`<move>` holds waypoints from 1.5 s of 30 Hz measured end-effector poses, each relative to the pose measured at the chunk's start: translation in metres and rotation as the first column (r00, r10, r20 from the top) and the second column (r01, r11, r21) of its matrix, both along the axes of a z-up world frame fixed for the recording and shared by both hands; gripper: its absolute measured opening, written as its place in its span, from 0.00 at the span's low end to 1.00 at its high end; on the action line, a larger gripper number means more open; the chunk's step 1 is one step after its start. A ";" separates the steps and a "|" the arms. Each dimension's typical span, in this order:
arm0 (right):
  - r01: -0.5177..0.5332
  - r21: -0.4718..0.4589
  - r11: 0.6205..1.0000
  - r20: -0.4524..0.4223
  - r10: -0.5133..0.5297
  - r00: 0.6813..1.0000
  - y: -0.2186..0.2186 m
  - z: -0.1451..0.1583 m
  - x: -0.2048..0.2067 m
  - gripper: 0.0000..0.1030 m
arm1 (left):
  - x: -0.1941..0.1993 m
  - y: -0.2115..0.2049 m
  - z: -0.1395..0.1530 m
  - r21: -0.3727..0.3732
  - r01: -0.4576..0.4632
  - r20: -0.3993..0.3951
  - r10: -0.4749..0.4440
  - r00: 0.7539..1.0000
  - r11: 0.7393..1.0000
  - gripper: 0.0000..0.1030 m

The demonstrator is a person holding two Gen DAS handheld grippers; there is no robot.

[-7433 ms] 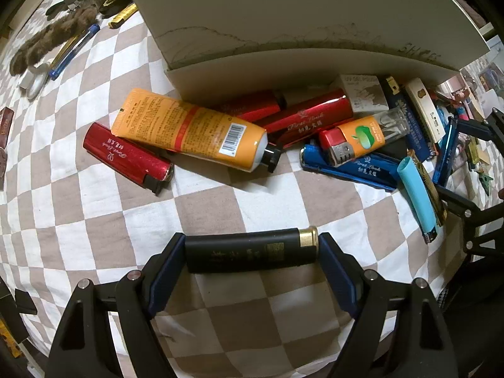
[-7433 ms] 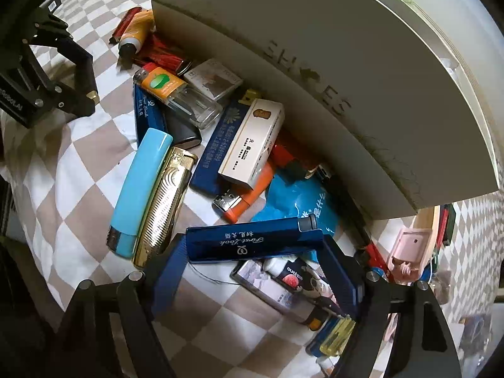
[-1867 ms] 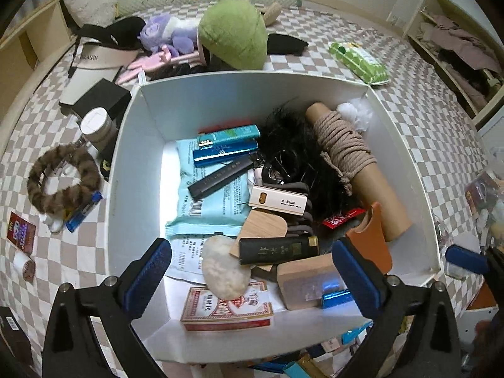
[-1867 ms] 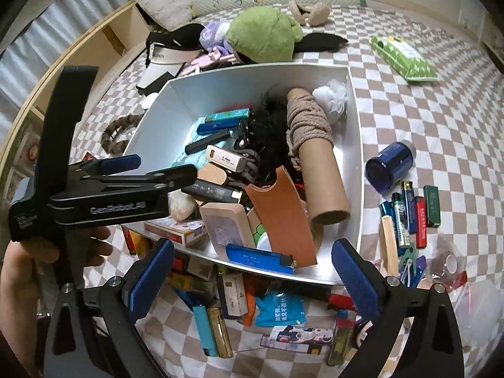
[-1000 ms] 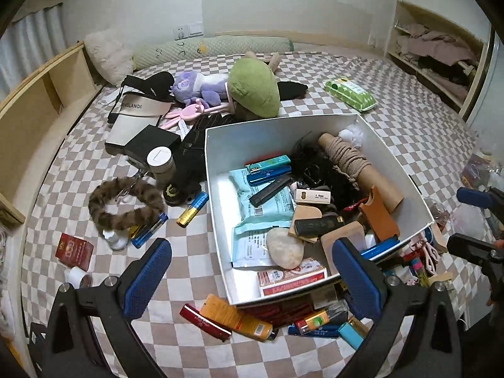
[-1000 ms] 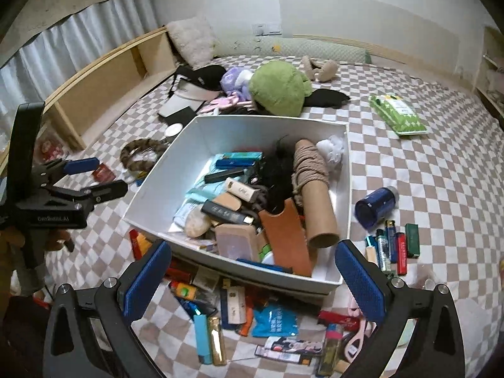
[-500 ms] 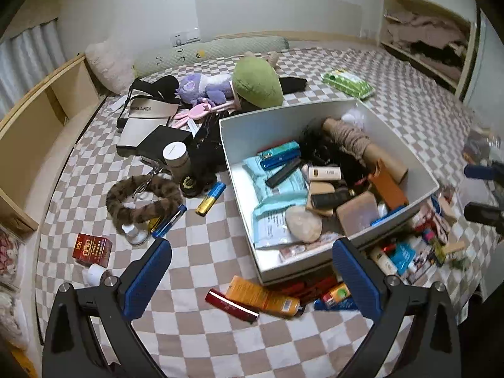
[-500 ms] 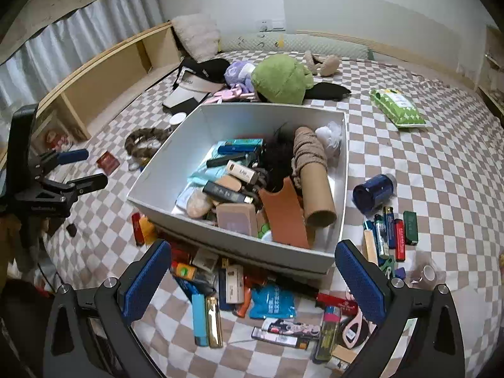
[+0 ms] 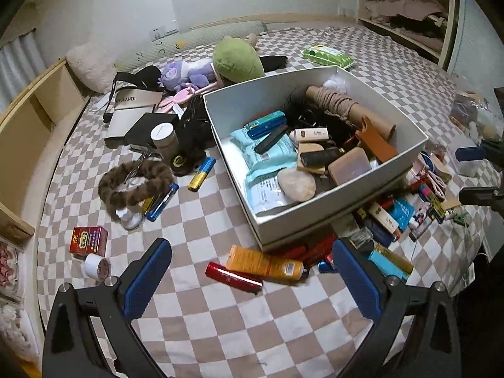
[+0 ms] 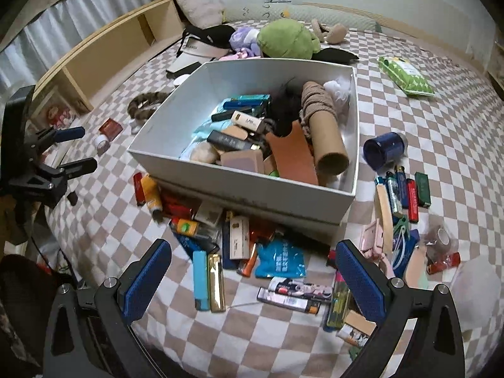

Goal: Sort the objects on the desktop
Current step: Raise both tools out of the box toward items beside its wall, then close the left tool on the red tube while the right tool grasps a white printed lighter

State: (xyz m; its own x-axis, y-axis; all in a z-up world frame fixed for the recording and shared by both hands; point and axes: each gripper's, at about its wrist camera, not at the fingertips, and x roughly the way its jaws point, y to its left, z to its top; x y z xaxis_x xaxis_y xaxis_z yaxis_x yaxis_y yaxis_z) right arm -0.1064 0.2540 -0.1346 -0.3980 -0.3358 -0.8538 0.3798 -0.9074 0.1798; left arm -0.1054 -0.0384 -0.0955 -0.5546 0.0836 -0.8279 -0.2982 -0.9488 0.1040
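A white box (image 9: 330,217) (image 10: 239,186) sits on the checkered cloth, holding a cardboard tube (image 10: 324,132), a black lighter (image 9: 318,157) (image 10: 225,140) and many small items. Loose lighters and packets lie along its near side: an orange tube (image 9: 264,266), a red lighter (image 9: 233,277), a light-blue lighter (image 10: 200,278) and a gold lighter (image 10: 216,283). My left gripper (image 9: 250,267) hovers open and empty well back from the box; it also shows in the right wrist view (image 10: 69,148). My right gripper (image 10: 252,271) is open and empty too, above the loose pile.
A row of lighters (image 10: 406,192) and a blue jar (image 10: 384,149) lie right of the box. A furry hairband (image 9: 132,186), red carton (image 9: 88,239) and tape roll (image 9: 96,266) lie left. Plush toys (image 9: 237,60) sit behind; a wooden shelf (image 9: 31,119) runs along the left.
Both grippers held lighters earlier and are now open and empty. The black lighter lies in the box. In the last second both have drawn back from the box.
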 end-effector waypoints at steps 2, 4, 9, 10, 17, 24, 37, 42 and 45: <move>0.006 -0.019 1.000 0.011 -0.006 1.000 0.002 0.000 0.003 1.00 | 0.004 -0.005 -0.002 0.001 0.009 -0.001 -0.009 1.000 1.000 1.00; 0.012 -0.031 0.999 0.020 -0.011 1.000 0.004 -0.001 0.006 1.00 | 0.009 -0.010 -0.005 0.001 0.021 -0.001 -0.021 1.000 1.000 1.00; 0.030 -0.065 0.997 0.082 -0.025 0.996 0.008 -0.009 0.009 1.00 | 0.018 -0.025 -0.029 -0.018 0.073 0.030 -0.073 0.997 0.997 1.00; 0.031 -0.067 0.997 0.091 -0.025 0.996 0.007 -0.011 0.010 1.00 | 0.019 -0.027 -0.036 -0.028 0.084 0.042 -0.082 0.996 0.996 1.00; 0.007 -0.041 0.999 0.153 0.000 0.988 0.001 -0.027 0.015 1.00 | 0.009 -0.031 -0.081 -0.037 0.146 0.140 -0.140 0.980 0.989 1.00; 0.058 -0.061 0.996 0.265 -0.040 0.963 0.014 -0.054 0.019 1.00 | -0.014 -0.025 -0.115 -0.052 0.146 0.242 -0.130 0.962 0.988 0.98; 0.049 -0.023 0.999 0.320 -0.039 0.947 0.023 -0.095 0.018 1.00 | -0.021 -0.007 -0.148 -0.093 0.265 0.294 -0.227 0.928 0.960 0.86; 0.052 0.037 0.998 0.309 -0.060 0.949 0.022 -0.108 0.016 0.92 | -0.019 -0.011 -0.146 -0.064 0.256 0.290 -0.227 0.930 0.965 0.80; 0.053 0.073 0.996 0.302 -0.073 0.950 0.021 -0.116 0.015 0.92 | -0.016 -0.012 -0.144 -0.054 0.257 0.293 -0.231 0.928 0.965 0.72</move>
